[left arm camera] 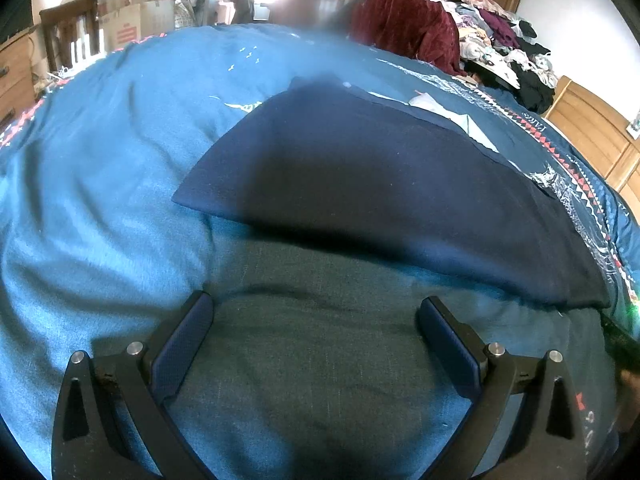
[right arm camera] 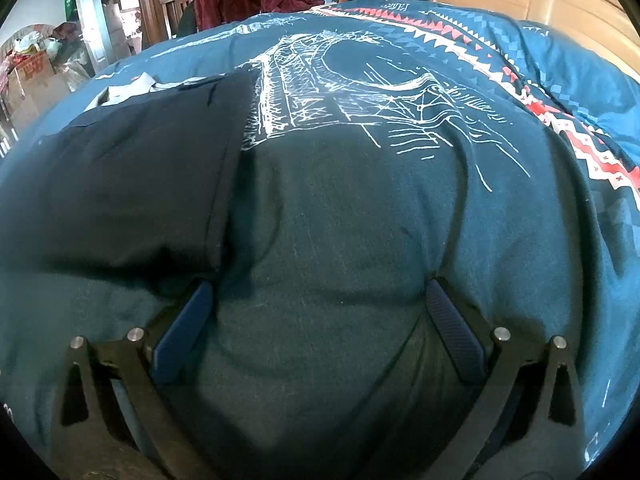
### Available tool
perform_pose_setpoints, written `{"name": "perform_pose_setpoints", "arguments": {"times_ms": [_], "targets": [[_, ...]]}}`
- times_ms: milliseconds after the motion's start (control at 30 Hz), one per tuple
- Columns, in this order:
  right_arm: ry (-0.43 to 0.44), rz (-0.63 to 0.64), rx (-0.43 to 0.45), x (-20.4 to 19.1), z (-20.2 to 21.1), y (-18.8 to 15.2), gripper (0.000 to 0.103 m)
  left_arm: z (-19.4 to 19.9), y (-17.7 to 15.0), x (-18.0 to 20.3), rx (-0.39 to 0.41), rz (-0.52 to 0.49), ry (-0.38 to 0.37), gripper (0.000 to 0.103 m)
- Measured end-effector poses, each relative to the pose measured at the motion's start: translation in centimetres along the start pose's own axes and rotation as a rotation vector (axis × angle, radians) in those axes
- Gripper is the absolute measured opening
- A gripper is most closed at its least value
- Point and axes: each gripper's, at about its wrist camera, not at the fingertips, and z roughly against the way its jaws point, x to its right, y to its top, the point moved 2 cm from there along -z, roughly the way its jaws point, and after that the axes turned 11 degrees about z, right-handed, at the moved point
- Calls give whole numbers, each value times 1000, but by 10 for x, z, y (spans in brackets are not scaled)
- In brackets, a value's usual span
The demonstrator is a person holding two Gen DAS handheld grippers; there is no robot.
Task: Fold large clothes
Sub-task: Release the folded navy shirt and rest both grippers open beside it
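Folding looks partly done: the dark blue garment [left arm camera: 384,192] lies flat on the bed cover [left arm camera: 100,168] just ahead of both wide-open, empty jaws, left gripper [left arm camera: 316,336] and right gripper [right arm camera: 320,320], with more folds likely left.

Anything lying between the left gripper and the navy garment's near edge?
No. In the left wrist view only bare blue bedspread lies between the open left gripper and the navy garment.

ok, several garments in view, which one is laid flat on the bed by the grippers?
The navy garment, spread flat on the blue bedspread just ahead of both open grippers. The maroon one is draped at the far edge, the rest heaped beyond.
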Motion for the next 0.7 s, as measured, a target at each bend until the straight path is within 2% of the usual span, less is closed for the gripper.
{"name": "perform_pose_setpoints", "arguments": {"times_ms": [167, 333, 433, 567, 700], "targets": [[0, 1, 0, 0, 0, 0, 103, 0, 1, -1, -8, -3, 18, 103], [-1, 2, -1, 0, 0, 0, 103, 4, 1, 7, 2, 79, 103, 103], [-1, 2, -1, 0, 0, 0, 103, 1, -9, 16, 40, 38, 161, 103], [-1, 2, 2, -1, 0, 0, 103, -3, -8, 12, 30, 46, 140, 103], [5, 0, 3, -1, -1, 0, 103, -5, -9, 16, 37, 26, 169, 103]]}}
